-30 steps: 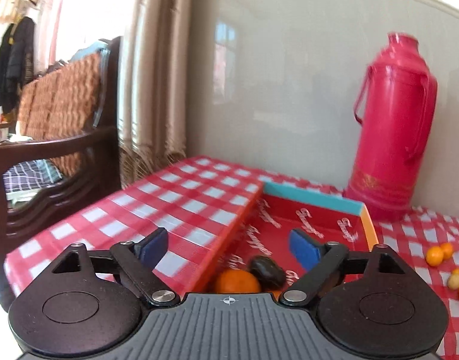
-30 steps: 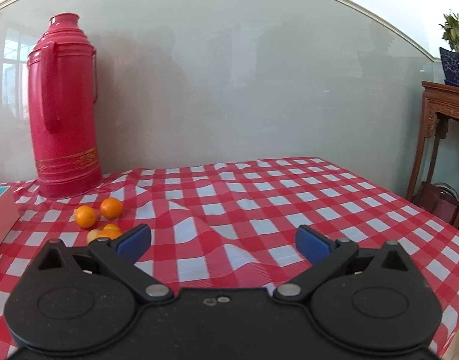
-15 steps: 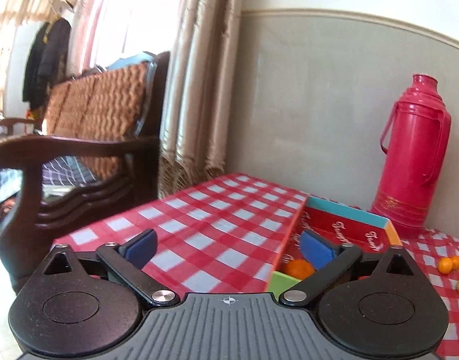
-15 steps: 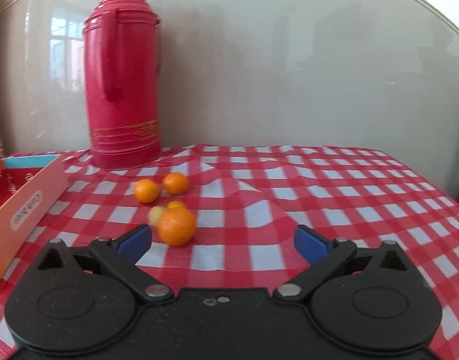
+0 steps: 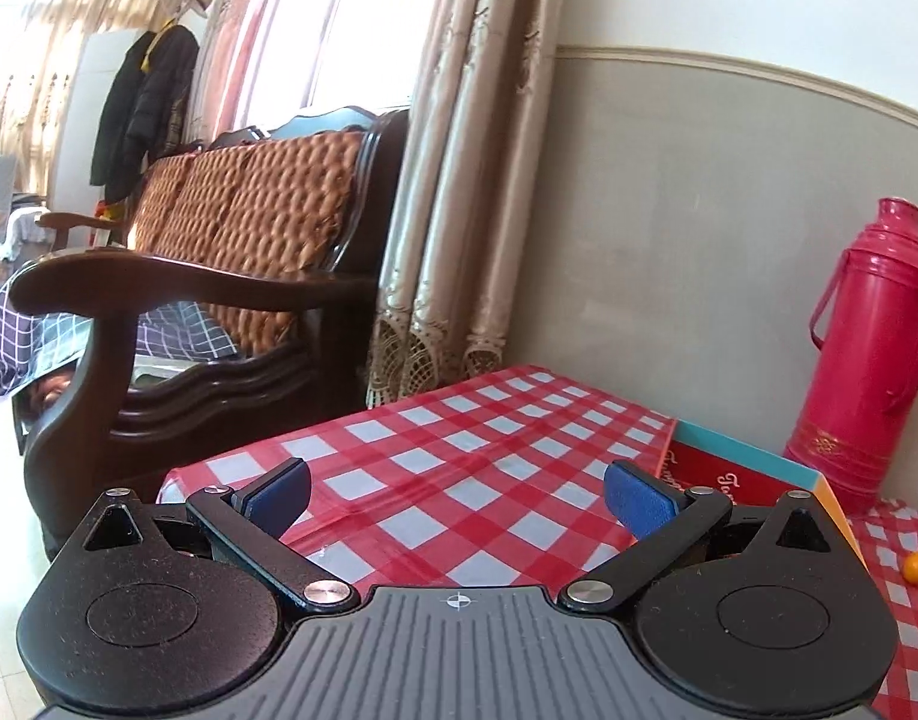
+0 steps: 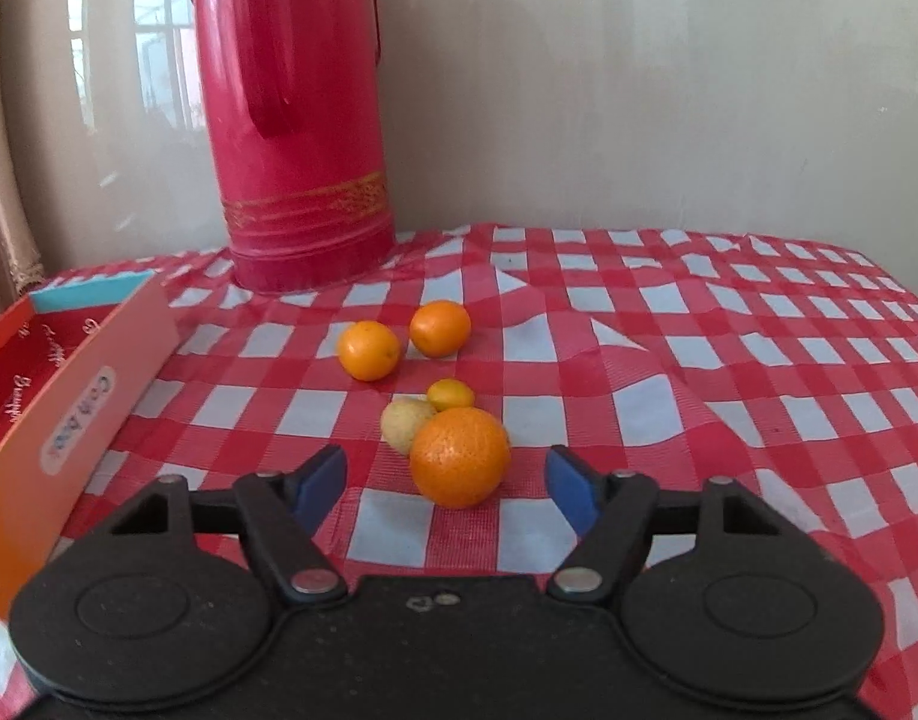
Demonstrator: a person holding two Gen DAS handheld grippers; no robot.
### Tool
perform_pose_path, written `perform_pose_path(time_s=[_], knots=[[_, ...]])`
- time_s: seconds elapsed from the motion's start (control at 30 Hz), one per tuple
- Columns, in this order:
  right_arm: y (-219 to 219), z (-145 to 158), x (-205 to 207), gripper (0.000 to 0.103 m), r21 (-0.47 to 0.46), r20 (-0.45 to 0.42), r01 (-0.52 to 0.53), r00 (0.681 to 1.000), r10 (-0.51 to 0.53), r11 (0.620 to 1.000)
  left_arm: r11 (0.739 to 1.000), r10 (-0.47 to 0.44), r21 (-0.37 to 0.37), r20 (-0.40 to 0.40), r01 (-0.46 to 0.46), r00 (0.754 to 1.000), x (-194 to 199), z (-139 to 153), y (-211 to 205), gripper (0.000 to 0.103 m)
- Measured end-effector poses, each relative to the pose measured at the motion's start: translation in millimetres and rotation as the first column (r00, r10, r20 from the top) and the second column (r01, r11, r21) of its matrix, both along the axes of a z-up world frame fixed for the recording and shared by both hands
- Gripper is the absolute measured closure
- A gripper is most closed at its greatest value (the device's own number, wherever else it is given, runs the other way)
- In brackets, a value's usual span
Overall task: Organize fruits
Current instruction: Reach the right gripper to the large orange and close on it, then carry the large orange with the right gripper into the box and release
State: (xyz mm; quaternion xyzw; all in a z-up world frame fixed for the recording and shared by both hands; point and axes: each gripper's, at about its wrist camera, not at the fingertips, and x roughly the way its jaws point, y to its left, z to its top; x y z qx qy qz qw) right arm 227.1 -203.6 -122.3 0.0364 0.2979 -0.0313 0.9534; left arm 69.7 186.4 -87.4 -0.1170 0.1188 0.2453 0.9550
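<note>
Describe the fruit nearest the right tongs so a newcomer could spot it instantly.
Start at the tall red thermos against the wall on the checked tablecloth. In front of it lies a loose cluster of fruits; the target is the big orange, nearest the camera, just ahead of the open right tongs. It is the largest, touching a pale yellowish fruit behind it.

A table under a red-checked cloth (image 6: 669, 324) carries a large orange (image 6: 460, 457) between the right jaws, smaller fruits (image 6: 369, 350) beyond, a flask (image 6: 294, 120) behind, and a box (image 6: 81, 408) left.
</note>
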Motion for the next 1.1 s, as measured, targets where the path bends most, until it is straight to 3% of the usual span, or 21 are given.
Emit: perform_pose_path(time_s=[0.03, 0.1, 0.2, 0.47, 0.77, 1.1], knots=[[-0.5, -1.7, 2.7, 0.039, 0.002, -0.007, 0.001, 1.0, -0.001, 1.0, 1.0, 0.002, 0.002, 0.0, -0.002, 1.0, -0.6, -0.7, 1.0, 0.0], [-0.6, -5.5, 6.3, 0.064, 0.004, -0.024, 0.0, 1.0, 0.0, 1.0, 1.0, 0.002, 0.009, -0.003, -0.002, 1.0, -0.6, -2.1, 2.5, 0.0], [-1.4, -8.3, 6.9, 0.073, 0.002, -0.026, 0.008, 1.0, -0.008, 1.0, 1.0, -0.001, 0.024, -0.006, 0.001, 1.0, -0.8, -2.9, 2.3, 0.0], [-1.9, -4.5, 1.4, 0.074, -0.001, 0.0, -0.007, 1.0, 0.007, 1.0, 1.0, -0.001, 0.016, -0.001, 0.001, 1.0, -0.2, -2.3, 1.5, 0.0], [25.0, 21.2, -19.7, 0.074, -0.009, 0.074, -0.11, 0.991, 0.111, 0.994, 1.0, 0.011, -0.021, 0.008, -0.011, 1.0, -2.7, -3.8, 6.7, 0.0], [112.7, 48.1, -33.0, 0.074, -0.027, 0.111, -0.35, 0.93, 0.351, 0.936, 0.994, 0.049, -0.101, 0.031, -0.045, 0.998, -10.1, -7.3, 23.6, 0.0]])
